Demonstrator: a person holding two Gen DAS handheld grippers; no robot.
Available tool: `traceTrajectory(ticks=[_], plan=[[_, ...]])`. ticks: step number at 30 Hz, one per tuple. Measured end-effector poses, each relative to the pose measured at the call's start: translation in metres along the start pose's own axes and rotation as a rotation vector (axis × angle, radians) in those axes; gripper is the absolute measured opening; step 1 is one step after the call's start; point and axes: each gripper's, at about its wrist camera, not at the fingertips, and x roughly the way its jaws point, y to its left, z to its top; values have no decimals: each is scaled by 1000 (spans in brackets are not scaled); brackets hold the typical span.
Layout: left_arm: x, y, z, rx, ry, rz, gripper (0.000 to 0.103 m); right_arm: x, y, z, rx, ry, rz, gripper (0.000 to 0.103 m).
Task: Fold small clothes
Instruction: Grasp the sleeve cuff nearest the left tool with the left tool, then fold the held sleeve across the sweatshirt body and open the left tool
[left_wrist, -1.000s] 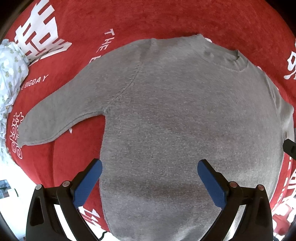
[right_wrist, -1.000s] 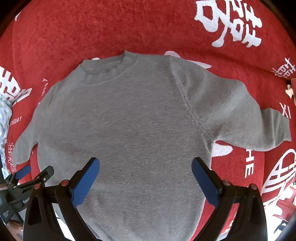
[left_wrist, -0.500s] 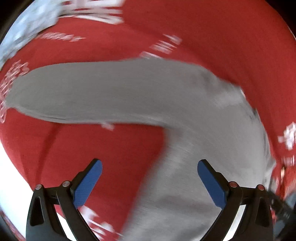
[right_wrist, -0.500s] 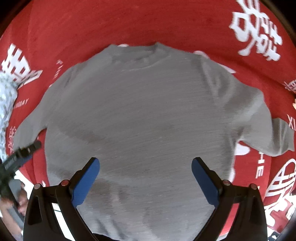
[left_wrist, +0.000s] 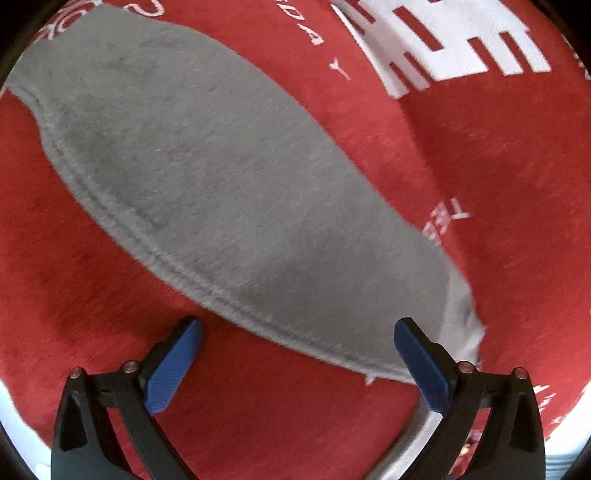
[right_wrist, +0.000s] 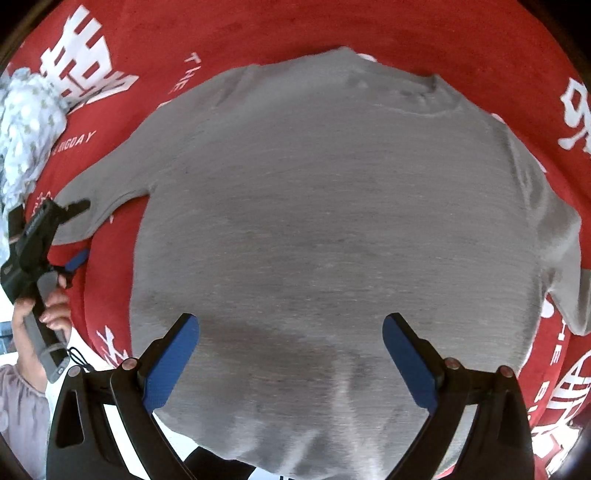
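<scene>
Left wrist view: the left gripper (left_wrist: 295, 354), jaws spread and empty, hovers over the sweater (right_wrist: 332, 229) sleeve's (left_wrist: 229, 192) seamed edge, while the right gripper (right_wrist: 290, 356), also released, hangs above the hem.

Grey sweater (right_wrist: 332, 229): hem cut off at right wrist view's lower edge; its right cuff runs out at the frame edge. Left sleeve (left_wrist: 229, 192) slightly motion-blurred, its shoulder end hidden behind a left gripper finger (left_wrist: 421, 369). Patterned white cloth (right_wrist: 26, 125) cropped at left edge.
</scene>
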Motion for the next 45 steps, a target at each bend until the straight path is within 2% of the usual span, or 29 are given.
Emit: traceTrajectory(ticks=[6, 8, 11, 12, 13, 15, 16, 18, 22, 24, 26, 30, 32, 34, 36, 37, 40, 41, 45], plan=[[10, -13, 7, -26, -20, -97, 103, 7, 17, 4, -22, 15, 4, 100], [5, -14, 15, -47, -62, -80, 102, 9, 22, 5, -34, 18, 4, 100], [-11, -5, 24, -103, -121, -58, 78, 10, 27, 4, -52, 18, 10, 100], [-15, -2, 25, -106, -135, -47, 60, 11, 29, 4, -55, 17, 13, 100], [-16, 0, 26, -97, -143, -32, 37, 12, 30, 4, -57, 17, 17, 100], [-15, 4, 29, -56, -133, 24, 13, 14, 29, 2, -55, 23, 24, 100], [-14, 4, 31, -40, -131, 45, 8, 14, 28, 0, -52, 25, 29, 100], [-19, 0, 32, 3, -148, 67, 8, 14, 25, -3, -44, 25, 39, 100], [-42, -49, 16, 247, -270, 182, 8, 9, 15, -11, -37, 5, 53, 100], [-53, -90, 3, 394, -328, 202, 8, 6, 6, -14, -21, -7, 60, 100], [-63, -130, -14, 526, -381, 195, 7, 3, -2, -16, 0, -18, 64, 100], [-73, -219, -61, 774, -437, 102, 7, -9, -32, -21, 68, -56, 78, 100], [-65, -261, -94, 902, -426, 50, 7, -16, -47, -23, 96, -78, 81, 100], [-45, -300, -135, 1049, -408, 37, 8, -24, -66, -27, 137, -107, 84, 100], [-17, -325, -163, 1124, -345, 11, 7, -30, -88, -32, 187, -133, 81, 100], [1, -336, -181, 1156, -287, 2, 7, -32, -100, -34, 213, -141, 80, 100], [50, -350, -222, 1221, -143, 43, 8, -32, -136, -43, 293, -148, 70, 100], [71, -350, -236, 1232, -97, 86, 8, -29, -148, -48, 321, -143, 67, 100], [100, -329, -266, 1285, -61, 209, 9, -19, -182, -62, 384, -120, 53, 100]])
